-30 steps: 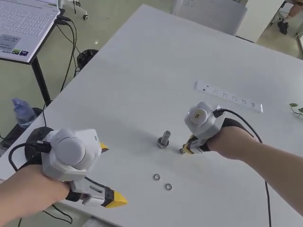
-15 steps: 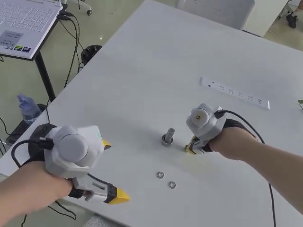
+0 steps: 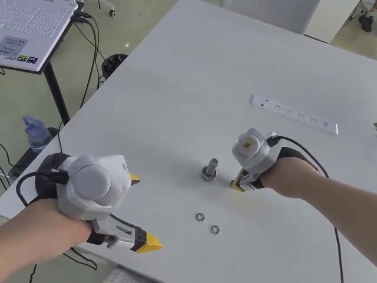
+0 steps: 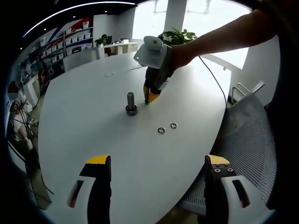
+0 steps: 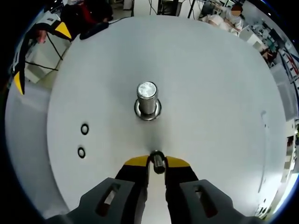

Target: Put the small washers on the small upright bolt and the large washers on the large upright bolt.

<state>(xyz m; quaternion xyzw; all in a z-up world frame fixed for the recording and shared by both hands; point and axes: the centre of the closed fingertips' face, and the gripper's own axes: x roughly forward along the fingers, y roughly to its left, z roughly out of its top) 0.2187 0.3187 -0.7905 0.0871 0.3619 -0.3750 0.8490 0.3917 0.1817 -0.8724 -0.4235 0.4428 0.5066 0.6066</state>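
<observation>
Yellow-tipped, the right hand-held gripper [image 5: 157,164] is closed on the small bolt [image 5: 157,160], upright on the tabletop [image 5: 210,70], with the large bolt [image 5: 148,100] just ahead. Two small washers [image 5: 84,129] lie flat to its left, ahead of the open left hand-held gripper [image 4: 158,161].

white table [image 3: 177,88] | power strip [image 3: 294,115] on it | laptop [image 3: 26,29] | bottle [image 3: 36,132]
</observation>
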